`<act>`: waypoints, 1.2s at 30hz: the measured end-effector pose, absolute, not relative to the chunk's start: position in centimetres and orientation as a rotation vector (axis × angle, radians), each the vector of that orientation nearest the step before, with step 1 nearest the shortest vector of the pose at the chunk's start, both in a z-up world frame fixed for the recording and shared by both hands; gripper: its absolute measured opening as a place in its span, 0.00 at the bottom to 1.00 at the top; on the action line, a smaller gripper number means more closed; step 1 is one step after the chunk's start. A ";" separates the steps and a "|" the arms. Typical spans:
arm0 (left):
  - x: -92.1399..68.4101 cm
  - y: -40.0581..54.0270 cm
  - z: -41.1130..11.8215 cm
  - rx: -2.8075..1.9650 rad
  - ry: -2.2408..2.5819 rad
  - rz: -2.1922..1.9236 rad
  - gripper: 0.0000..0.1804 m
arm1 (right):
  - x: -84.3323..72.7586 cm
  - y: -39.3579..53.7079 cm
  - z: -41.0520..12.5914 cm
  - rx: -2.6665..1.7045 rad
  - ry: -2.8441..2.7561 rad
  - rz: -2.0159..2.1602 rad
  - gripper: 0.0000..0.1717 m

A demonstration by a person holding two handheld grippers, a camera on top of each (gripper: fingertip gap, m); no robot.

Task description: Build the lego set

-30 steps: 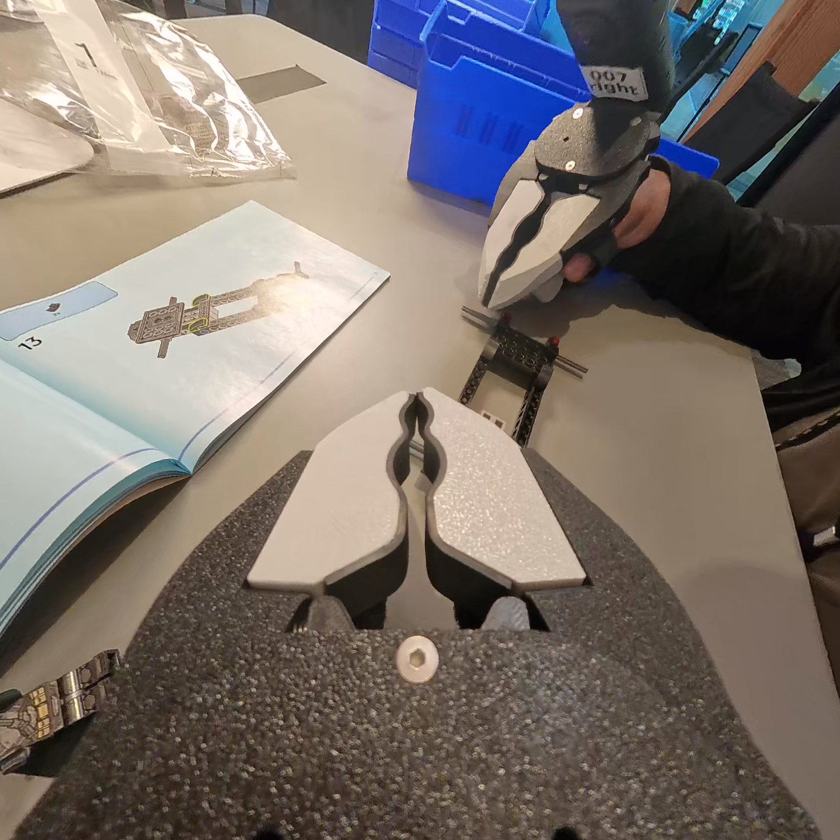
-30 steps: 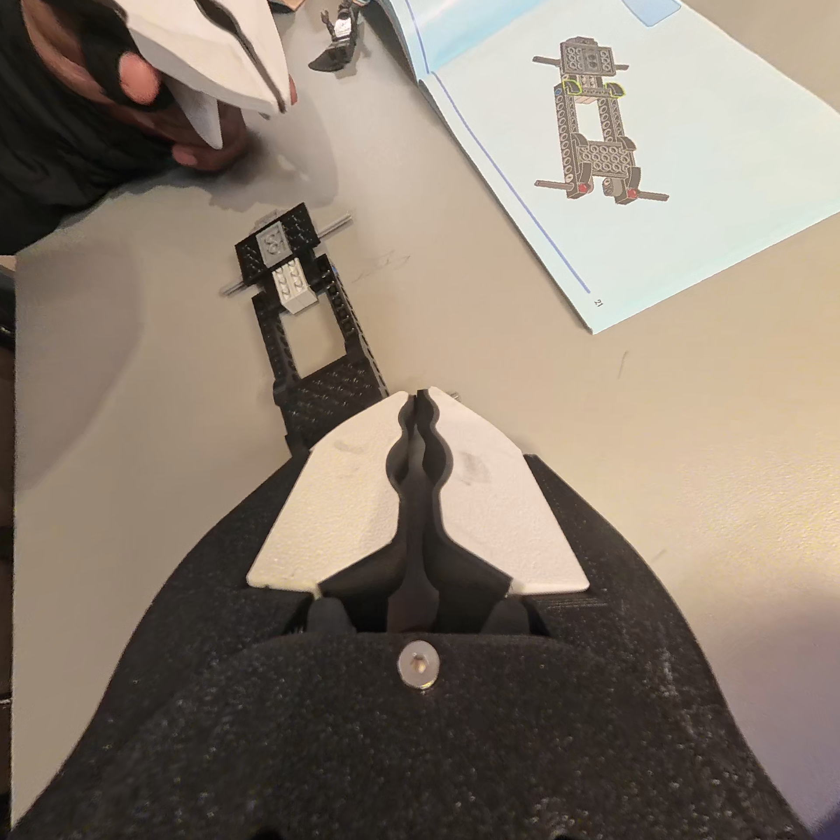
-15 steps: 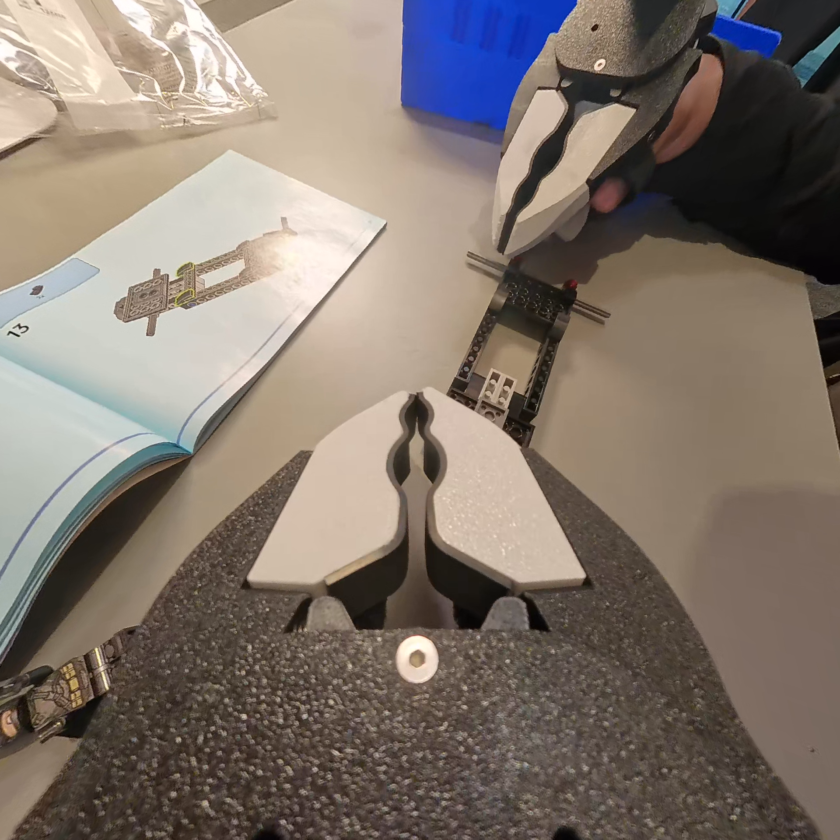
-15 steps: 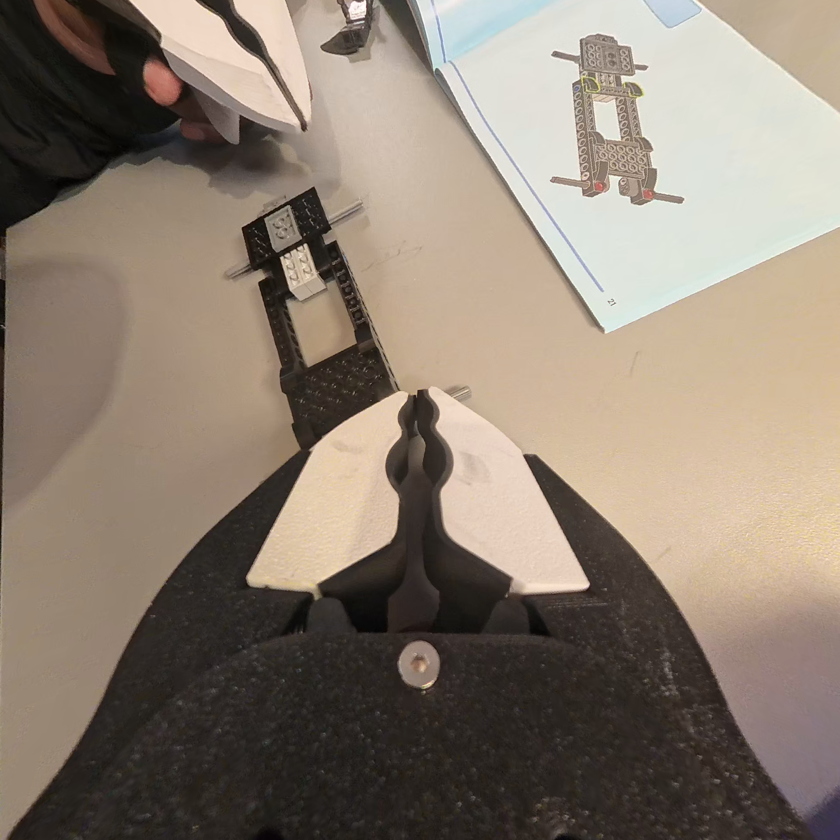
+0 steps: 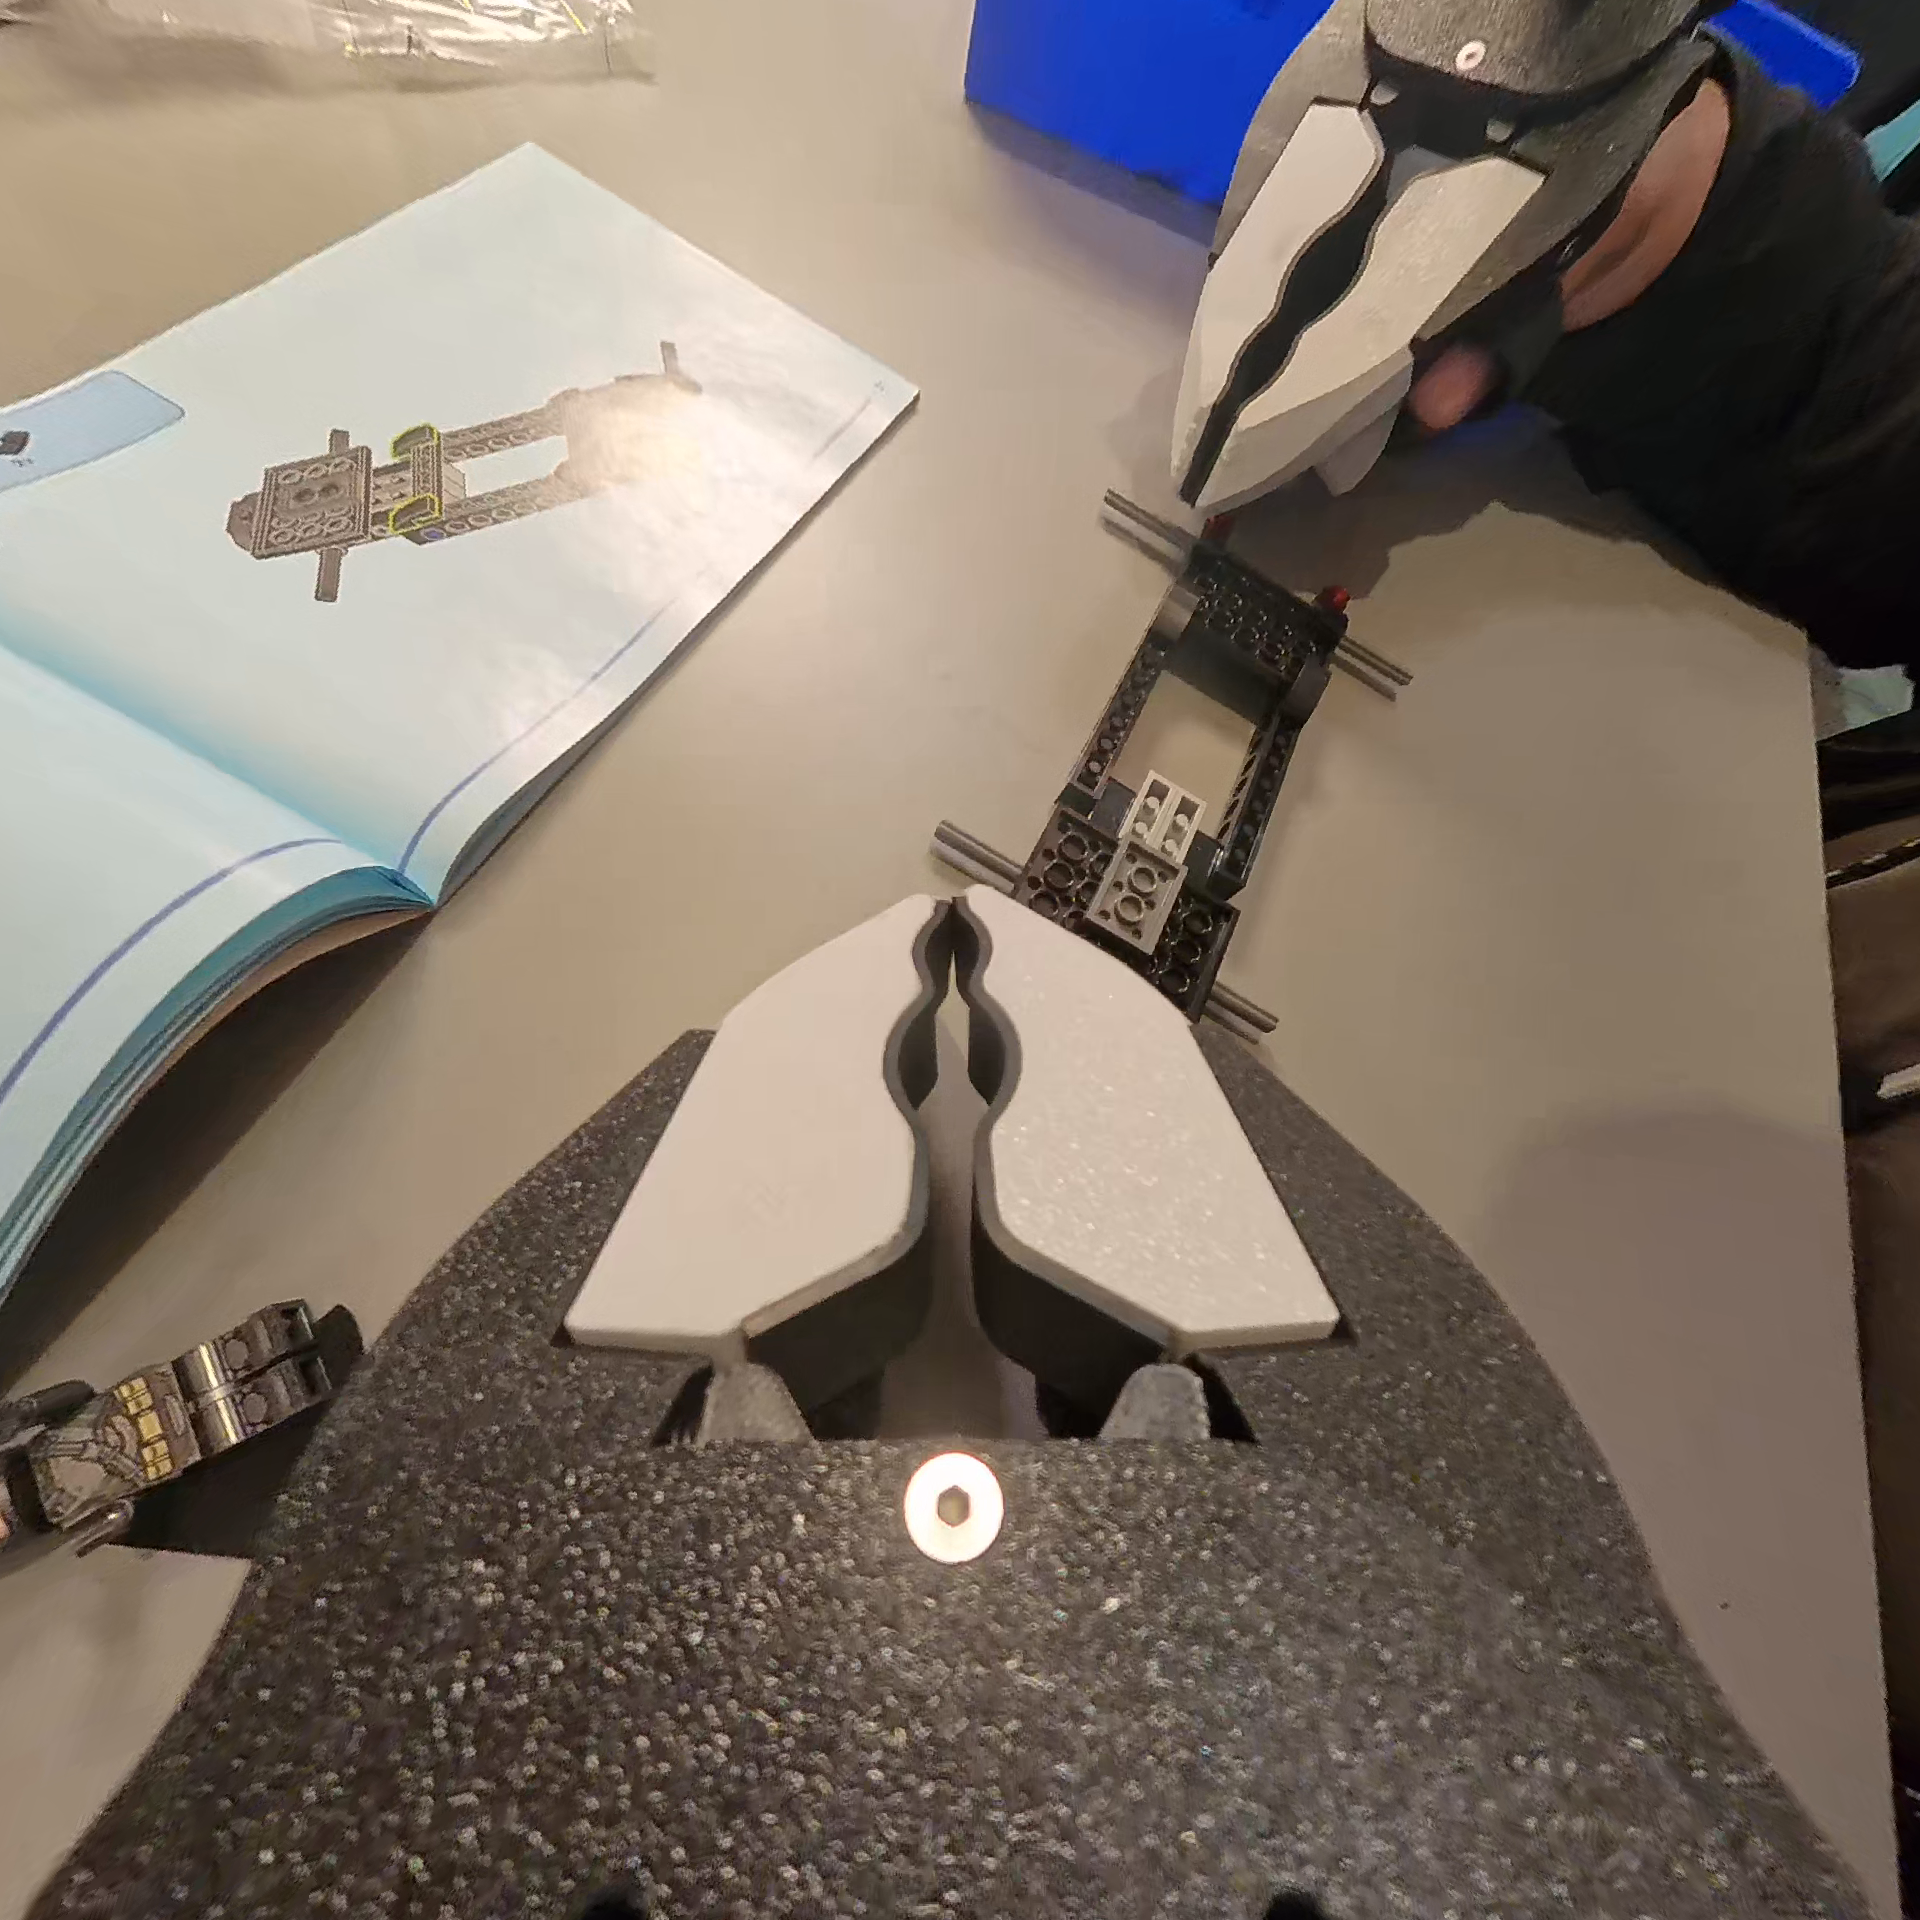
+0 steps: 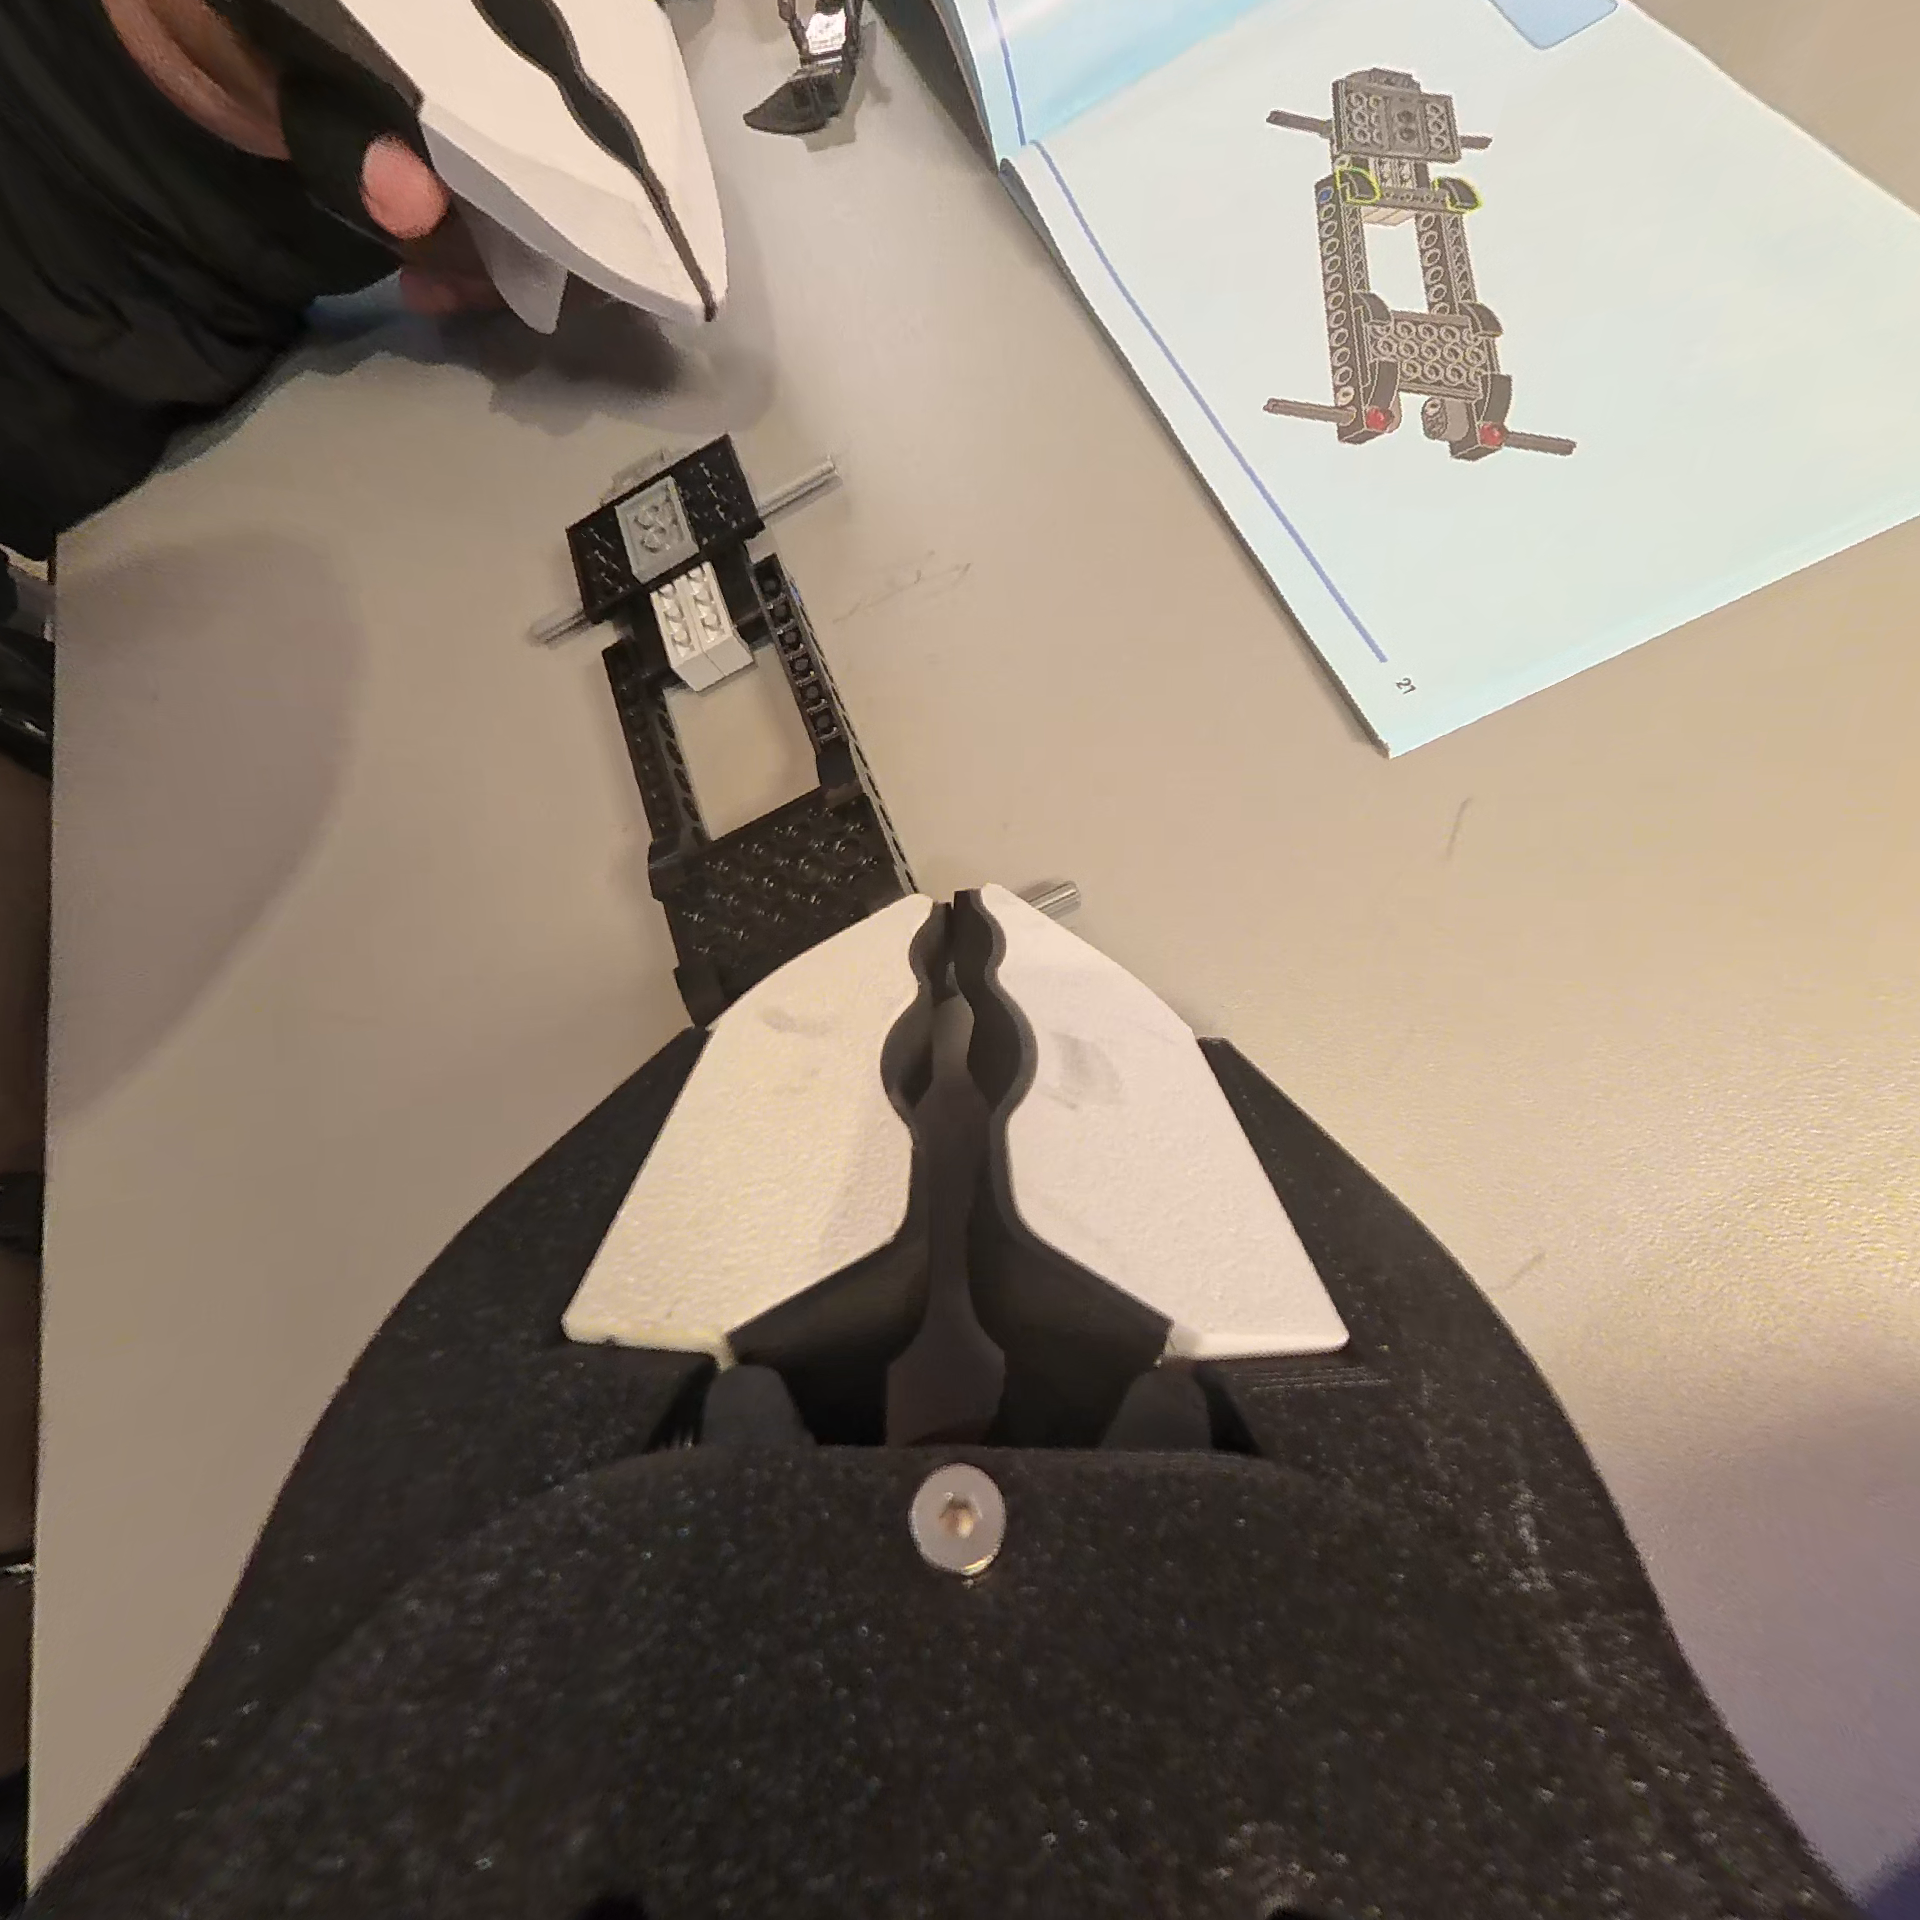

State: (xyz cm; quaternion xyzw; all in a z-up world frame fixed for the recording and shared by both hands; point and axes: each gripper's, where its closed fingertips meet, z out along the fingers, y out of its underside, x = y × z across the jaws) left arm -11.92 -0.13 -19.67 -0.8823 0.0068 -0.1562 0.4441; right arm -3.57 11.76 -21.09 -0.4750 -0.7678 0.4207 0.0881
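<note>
Both tools are closed on nothing: the left tool (image 5: 951, 914) hovers at one axle end of the black brick chassis (image 5: 1195, 769), the right tool (image 6: 951, 904) at the other (bracketing it), instruction booklet (image 5: 436, 436) open alongside on the desk (image 5: 1507, 1039).

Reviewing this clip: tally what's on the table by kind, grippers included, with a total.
Grippers: 2, left gripper and right gripper, both shut on nothing
Black brick frame: 1
Open instruction booklet: 1
Small dark figure: 1
Blue bin: 1
Clear plastic bag: 1
Total: 7
</note>
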 end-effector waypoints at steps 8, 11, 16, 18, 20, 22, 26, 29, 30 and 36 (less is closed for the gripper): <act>-12.6 -0.2 -19.1 -2.138 -0.061 -0.457 0.00 | -3.6 11.8 -21.0 -1.425 -2.284 1.274 0.00; -12.7 -0.2 -19.0 -2.131 -0.077 -0.465 0.00 | -3.6 11.8 -21.0 -1.428 -2.283 1.279 0.00; -12.7 -0.1 -19.1 -2.134 -0.077 -0.459 0.00 | -3.5 11.8 -21.0 -1.427 -2.287 1.278 0.00; -12.7 -0.1 -19.1 -2.136 -0.075 -0.456 0.00 | -3.5 11.7 -21.0 -1.427 -2.288 1.277 0.00; -12.7 -0.1 -19.1 -2.137 -0.074 -0.455 0.00 | -3.5 11.7 -21.1 -1.426 -2.289 1.277 0.00; -12.7 -0.1 -19.1 -2.137 -0.074 -0.456 0.00 | -3.5 11.7 -21.1 -1.426 -2.291 1.276 0.00; -12.6 -0.1 -19.2 -2.138 -0.074 -0.458 0.00 | -3.5 11.7 -21.1 -1.423 -2.293 1.275 0.00; -12.6 -0.1 -19.2 -2.140 -0.073 -0.459 0.00 | -3.5 11.7 -21.1 -1.424 -2.292 1.278 0.00; -12.6 -0.1 -19.2 -2.141 -0.072 -0.460 0.00 | -3.5 11.7 -21.1 -1.424 -2.293 1.280 0.00; -12.3 -0.1 -19.1 -2.136 -0.055 -0.495 0.00 | -3.4 11.5 -21.0 -1.404 -2.302 1.285 0.00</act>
